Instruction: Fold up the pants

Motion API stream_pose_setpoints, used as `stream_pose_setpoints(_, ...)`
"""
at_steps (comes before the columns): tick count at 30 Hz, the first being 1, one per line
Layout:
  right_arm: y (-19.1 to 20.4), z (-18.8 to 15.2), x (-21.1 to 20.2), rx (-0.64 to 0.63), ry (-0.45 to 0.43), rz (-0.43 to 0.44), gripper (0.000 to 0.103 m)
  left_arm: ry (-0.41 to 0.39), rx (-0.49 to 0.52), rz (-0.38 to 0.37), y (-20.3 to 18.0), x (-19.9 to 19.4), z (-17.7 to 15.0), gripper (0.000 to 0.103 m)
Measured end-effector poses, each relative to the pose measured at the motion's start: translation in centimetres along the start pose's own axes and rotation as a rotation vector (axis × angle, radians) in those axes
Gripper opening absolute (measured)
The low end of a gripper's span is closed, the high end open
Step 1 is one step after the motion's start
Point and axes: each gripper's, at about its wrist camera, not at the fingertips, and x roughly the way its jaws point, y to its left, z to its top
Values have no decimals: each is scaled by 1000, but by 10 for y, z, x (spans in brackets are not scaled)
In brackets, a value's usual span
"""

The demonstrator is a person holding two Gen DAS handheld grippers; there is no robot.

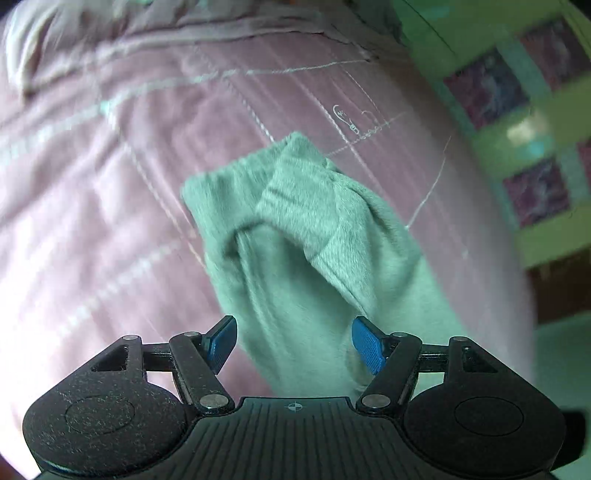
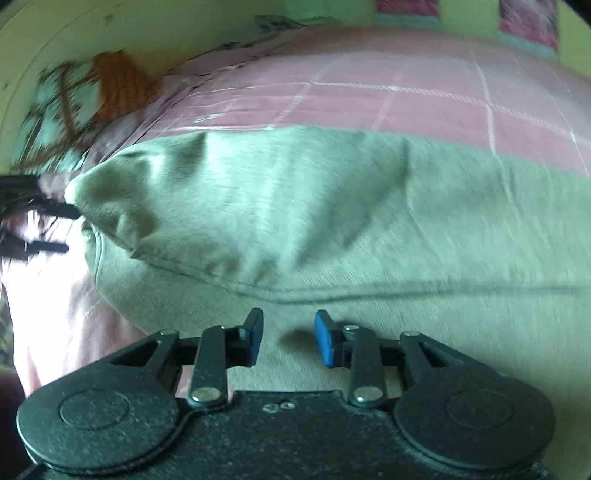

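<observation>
Light grey-green pants (image 1: 295, 236) lie on a pink quilted bedspread (image 1: 110, 166). In the left wrist view the leg ends with ribbed cuffs (image 1: 295, 192) point away, one leg lapped over the other. My left gripper (image 1: 293, 341) hovers over the legs, jaws wide apart, blue pads clear of the cloth. In the right wrist view the pants (image 2: 295, 206) fill the middle, with a folded layer and a seam running across. My right gripper (image 2: 289, 338) stands just above the fabric, jaws partly apart, nothing pinched between the blue pads.
The pink bedspread (image 2: 369, 99) runs to a green wall (image 1: 480, 29) with a dark-tiled band (image 1: 487, 88). A patterned orange and teal cloth (image 2: 81, 99) lies at the bed's far left. A dark gripper part (image 2: 33, 210) shows at the left edge.
</observation>
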Motion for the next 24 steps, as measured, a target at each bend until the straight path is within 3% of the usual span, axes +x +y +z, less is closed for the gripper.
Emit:
stream_pose_setpoints(5,1,-13,-12,45,-7,-3,32,-66,-76,-102,0,-11,-21,69)
stream_pose_setpoints(10,-5,-18,-20,80,-7,-7,36,-30,-108,-107,-1,3,-21,69)
stream_pose_setpoints(17,-8,-18,-18,149,-1,0,36,-16,-177,-55,7,52,-8,68)
stream_pose_setpoints(19,-8,-19,-16,145,5,0,36,-62,-163,-40,3,53,-7,54)
stream_pose_setpoints(20,-8,-18,-15,145,7,-1,36,-79,-151,-25,-1,52,-4,36)
stream_pose_setpoints(23,-10,-16,-13,170,10,2,36,-111,-134,-22,-5,46,-3,19)
stream_pose_setpoints(24,-13,-15,-12,190,6,7,36,-124,-109,-21,-8,43,-3,18)
